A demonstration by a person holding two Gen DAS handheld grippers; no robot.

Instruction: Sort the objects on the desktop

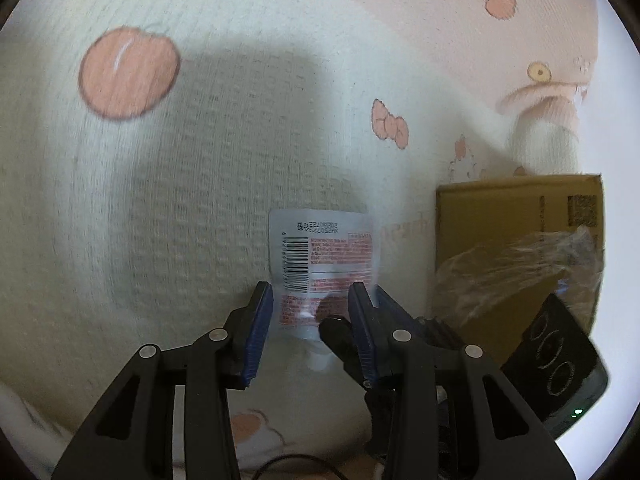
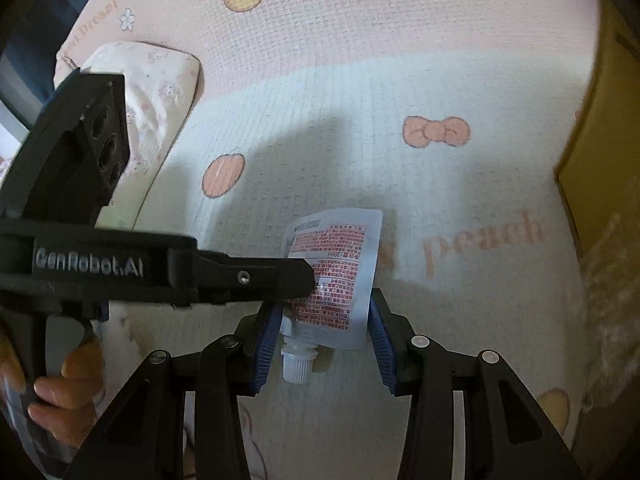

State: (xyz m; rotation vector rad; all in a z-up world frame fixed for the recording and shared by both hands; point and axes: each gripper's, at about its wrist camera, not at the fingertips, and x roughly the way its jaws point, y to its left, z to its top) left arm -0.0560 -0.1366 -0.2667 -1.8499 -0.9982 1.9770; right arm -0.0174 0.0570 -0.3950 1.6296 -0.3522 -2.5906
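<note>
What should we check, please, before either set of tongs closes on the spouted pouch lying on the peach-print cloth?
1. Pouch lies flat on the cloth: ok.
2. Right tongs open, straddling the pouch's spout end: ok.
3. Left tongs open around the same pouch: ok.
4. Only one set of tongs on the pouch: not ok, both crowd it.
5. Spout cap free of the pads: cannot tell.
6. Cardboard box within reach for dropping: cannot tell.
</note>
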